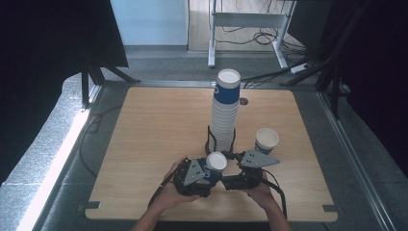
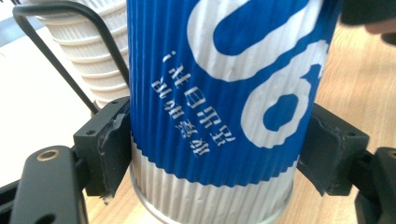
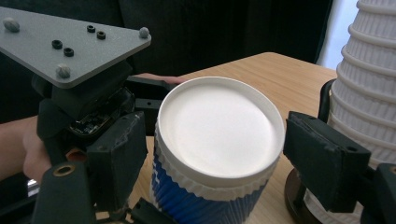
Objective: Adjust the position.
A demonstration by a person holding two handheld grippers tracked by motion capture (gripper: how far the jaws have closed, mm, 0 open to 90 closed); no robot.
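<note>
Cup (image 1: 216,163), just before the stack (image 1: 224,111), is light and crushable; left gripper (image 2: 212,144) clamps its ribbed wall, right gripper (image 3: 219,154) stands open around its rim.

Both forearms enter from the desk's near edge. The left hand (image 1: 169,192) holds the left hand-held gripper (image 1: 208,169) level, pointing toward the far edge, jaws clamped with both pads (image 2: 114,140) pressing. The right hand (image 1: 262,190) holds the right hand-held gripper (image 1: 230,156) angled toward the left one, jaws parted, pads (image 3: 322,154) clear of contact.
</note>
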